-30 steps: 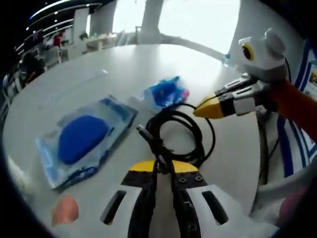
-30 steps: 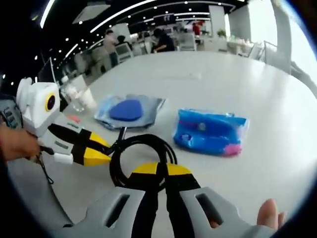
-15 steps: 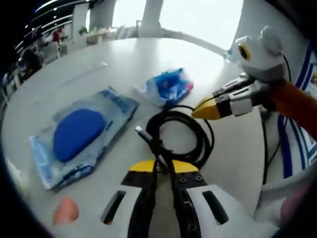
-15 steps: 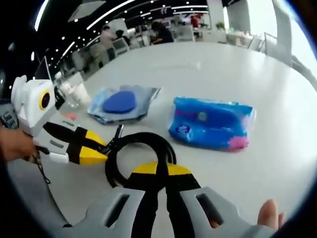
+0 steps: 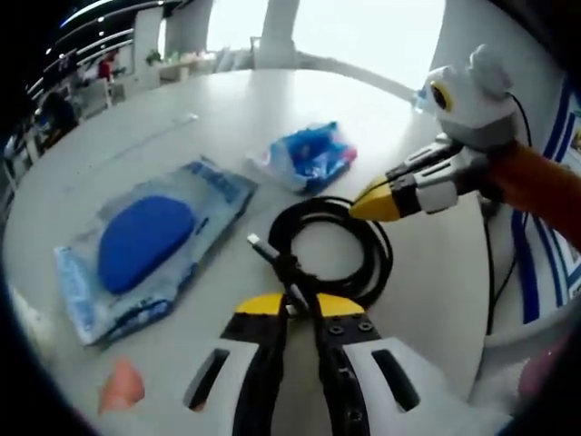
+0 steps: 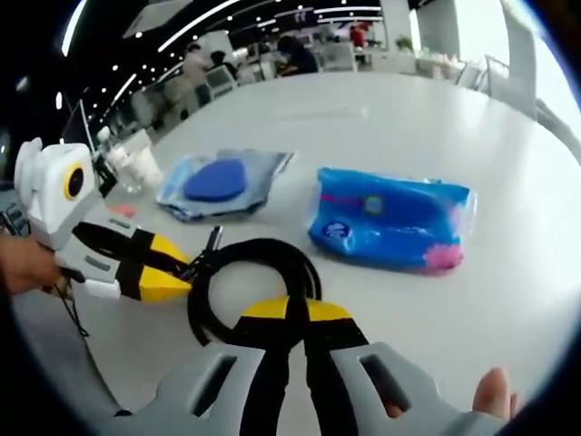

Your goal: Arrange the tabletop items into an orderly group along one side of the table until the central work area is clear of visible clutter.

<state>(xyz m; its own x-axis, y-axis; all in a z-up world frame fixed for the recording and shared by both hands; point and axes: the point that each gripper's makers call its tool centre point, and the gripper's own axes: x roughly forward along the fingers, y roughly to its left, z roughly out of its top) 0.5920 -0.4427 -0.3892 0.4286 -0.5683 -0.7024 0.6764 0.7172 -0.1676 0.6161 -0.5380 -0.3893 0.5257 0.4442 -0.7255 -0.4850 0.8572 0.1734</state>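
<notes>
A coiled black cable (image 5: 363, 259) lies on the white round table (image 5: 227, 109). My left gripper (image 5: 300, 305) is shut on the coil's near side, where the plug end (image 5: 263, 247) sticks out. My right gripper (image 5: 363, 205) reaches in from the right, its yellow tips closed at the coil's far edge. In the right gripper view, the right gripper (image 6: 295, 311) is shut on the cable (image 6: 204, 300), and the left gripper (image 6: 184, 275) holds its other side. Beyond the cable lie a blue packet (image 5: 309, 154) (image 6: 390, 227) and a clear pouch with a blue oval (image 5: 145, 241) (image 6: 218, 182).
A small orange scrap (image 5: 121, 391) lies near the table edge on my left. A thin cord (image 5: 490, 272) hangs from the right gripper. Cups (image 6: 136, 168) stand at the table's left edge. Desks and people (image 6: 295, 59) are far behind.
Both grippers keep their hold on the cable. The coil has drawn a little nearer to me, leaving a slightly wider gap to the blue packet. Both views shifted slightly.
</notes>
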